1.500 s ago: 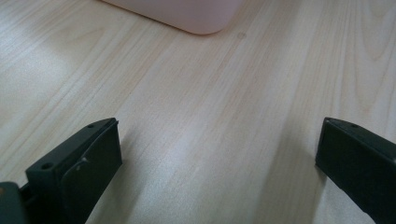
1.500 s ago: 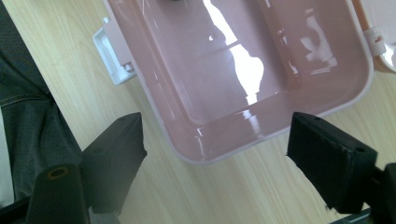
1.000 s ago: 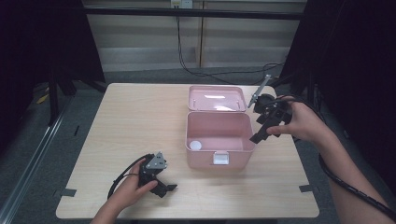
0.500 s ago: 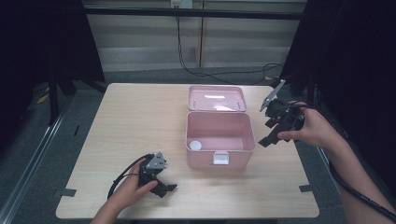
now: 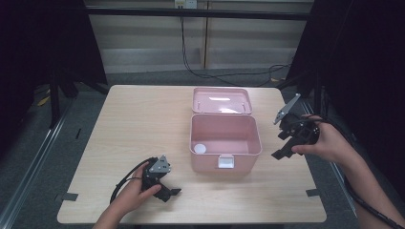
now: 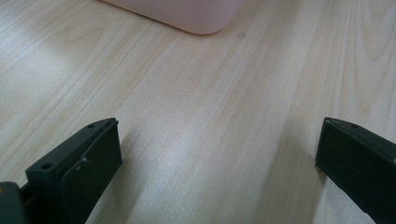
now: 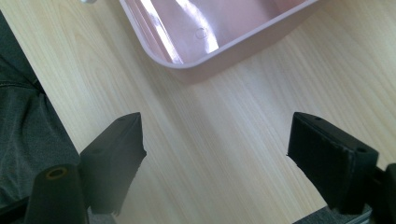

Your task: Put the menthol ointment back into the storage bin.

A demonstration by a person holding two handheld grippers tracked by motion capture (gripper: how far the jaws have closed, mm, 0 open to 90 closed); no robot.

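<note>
An open pink box (image 5: 225,141) stands mid-table with its lid (image 5: 221,100) folded back flat behind it. A small white round object (image 5: 199,148) lies inside at the box's front left corner. My left gripper (image 5: 168,192) rests low on the table in front of the box's left corner, open, nothing between its jaws (image 6: 215,163). My right gripper (image 5: 282,153) hovers off the box's right side near the table's right edge, open and empty (image 7: 215,140). The box's corner (image 7: 187,56) shows at the top of the right gripper view, and a pink corner (image 6: 196,18) at the top of the left gripper view.
The wooden table (image 5: 133,124) has wide bare room on its left half. A white latch (image 5: 226,162) sits on the box's front wall. Cables (image 5: 200,67) trail on the floor behind the table. Dark stands (image 5: 52,90) flank the left side.
My right gripper has drawn away from the box's right rear corner, moving right and toward the table's front edge. The left gripper has stayed put.
</note>
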